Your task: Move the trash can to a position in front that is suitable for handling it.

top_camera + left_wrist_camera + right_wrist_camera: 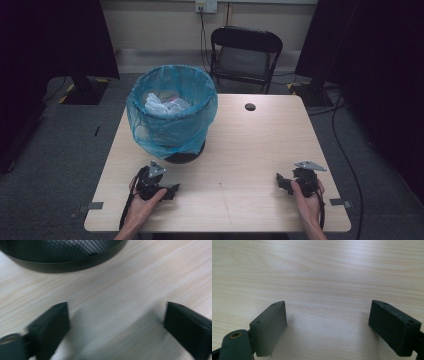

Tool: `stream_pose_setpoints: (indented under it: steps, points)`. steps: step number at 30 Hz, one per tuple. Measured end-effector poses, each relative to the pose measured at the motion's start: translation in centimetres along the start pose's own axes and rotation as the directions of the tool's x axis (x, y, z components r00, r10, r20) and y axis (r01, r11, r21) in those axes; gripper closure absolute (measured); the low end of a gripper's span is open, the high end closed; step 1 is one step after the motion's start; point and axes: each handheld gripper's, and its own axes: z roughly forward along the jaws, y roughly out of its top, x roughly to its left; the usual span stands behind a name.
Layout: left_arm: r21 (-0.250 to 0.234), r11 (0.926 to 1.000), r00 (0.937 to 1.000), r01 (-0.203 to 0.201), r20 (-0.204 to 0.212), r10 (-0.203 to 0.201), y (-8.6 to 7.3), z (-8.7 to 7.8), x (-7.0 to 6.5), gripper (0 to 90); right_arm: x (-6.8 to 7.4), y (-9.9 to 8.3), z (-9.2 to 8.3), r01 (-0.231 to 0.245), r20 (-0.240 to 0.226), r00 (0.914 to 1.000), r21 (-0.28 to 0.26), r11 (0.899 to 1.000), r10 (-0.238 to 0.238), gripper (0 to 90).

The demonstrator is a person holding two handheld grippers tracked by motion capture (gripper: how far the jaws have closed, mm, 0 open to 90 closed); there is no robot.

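In the high view, one mesh waste bin (172,117) lined with one blue bag (150,127) is seen upright on the tabletop (250,150), its long axis vertical and its mouth turned upward; it stands toward the left rear of the surface, with crumpled white waste (165,104) inside. Two tools are counted: the left hand-held gripper (172,191) is laid just in front of the bin, and the right hand-held gripper (280,181) is kept well apart at the right front. One folding chair (245,55) is placed behind the tabletop.

In the left gripper view, its two jaws are spread wide with nothing between them, and the bin's dark base rim (67,263) is met ahead.

In the right gripper view, two jaws are likewise held wide over bare wood, gripping nothing.
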Motion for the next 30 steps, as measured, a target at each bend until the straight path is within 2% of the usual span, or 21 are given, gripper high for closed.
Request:
stream_pose_setpoints:
  steps: [1,3,5,7,10,12,14,15,16,17,18,19,20,22,25,26,29,30]
  points:
    - [0.004,1.0,0.9998,0.002,0.02,-0.002,0.0,-0.1,0.1,18.3,0.1,0.1,0.0,0.007,-0.007,1.0,-0.005,1.0,-0.007,15.2]
    - [0.005,0.9998,0.9987,0.021,0.046,-0.022,0.0,-0.3,0.2,16.2,0.4,0.2,-0.1,0.013,-0.057,0.9983,-0.012,1.0,-0.013,15.0]
    - [-0.005,0.9997,0.9988,0.025,0.043,-0.024,0.0,-0.5,0.2,16.1,0.6,0.4,-0.4,0.027,-0.065,0.9974,-0.033,0.999,-0.029,15.2]
    - [-0.017,0.9996,0.9985,0.023,0.051,-0.022,0.1,-0.9,0.3,16.1,0.9,0.6,-0.8,0.033,-0.097,0.9945,-0.06,0.998,-0.039,15.4]
    - [-0.011,0.9997,0.9956,0.023,0.091,-0.022,0.1,-1.5,0.5,17.7,1.1,0.9,-1.3,0.022,-0.15,0.9881,-0.078,0.997,-0.034,18.5]
    - [-0.028,0.9989,0.9935,0.038,0.108,-0.034,0.0,-1.9,0.6,18.9,1.1,1.1,-1.7,0.019,-0.179,0.9832,-0.096,0.995,-0.036,24.6]
    - [-0.053,0.9977,0.9924,0.042,0.118,-0.035,0.1,-2.5,0.9,18.9,1.4,1.5,-2.2,0.032,-0.193,0.9797,-0.123,0.992,-0.056,26.0]
    - [-0.063,0.9972,0.9924,0.041,0.119,-0.033,0.2,-2.8,1.1,19.0,1.6,1.7,-2.5,0.035,-0.204,0.9769,-0.135,0.99,-0.063,27.7]
    - [-0.067,0.9976,0.9945,0.018,0.104,-0.011,0.4,-3.1,1.1,19.7,1.8,1.9,-2.7,0.044,-0.21,0.9747,-0.15,0.988,-0.076,28.2]
    - [-0.08,0.9967,0.9928,0.009,0.12,0.001,0.7,-3.5,1.5,20.3,2.0,2.1,-2.9,0.046,-0.22,0.9723,-0.158,0.986,-0.08,28.3]
    - [-0.089,0.9958,0.9909,0.019,0.134,-0.007,0.9,-3.8,1.7,20.3,2.3,2.4,-3.1,0.048,-0.228,0.9698,-0.171,0.984,-0.087,29.2]
    - [-0.105,0.9934,0.9908,0.046,0.132,-0.032,1.0,-4.4,2.0,20.4,2.5,2.5,-3.1,0.058,-0.231,0.968,-0.177,0.983,-0.099,29.8]
    - [-0.118,0.9918,0.9914,0.048,0.126,-0.033,1.2,-4.7,2.2,20.7,2.8,2.8,-3.0,0.068,-0.242,0.9639,-0.181,0.981,-0.111,30.0]
    - [-0.127,0.9911,0.994,0.041,0.106,-0.027,1.6,-5.3,2.5,21.4,3.2,3.2,-2.7,0.078,-0.246,0.9618,-0.174,0.982,-0.12,31.0]
    - [-0.147,0.9867,0.9926,0.07,0.108,-0.054,1.9,-6.1,3.2,24.4,4.0,4.3,-2.3,0.122,-0.227,0.9611,-0.164,0.979,-0.158,30.8]
    - [-0.145,0.9858,0.9924,0.084,0.102,-0.069,2.0,-6.2,3.5,25.6,4.2,4.6,-2.2,0.11,-0.233,0.961,-0.17,0.979,-0.148,31.5]
    - [-0.158,0.9836,0.9928,0.088,0.095,-0.073,2.1,-6.6,4.1,27.5,4.6,5.8,-2.2,0.085,-0.275,0.9512,-0.202,0.976,-0.14,35.4]
    - [-0.16,0.9828,0.9923,0.093,0.096,-0.078,2.1,-6.7,4.5,28.5,4.8,6.3,-2.2,0.086,-0.271,0.9523,-0.203,0.975,-0.14,35.1]
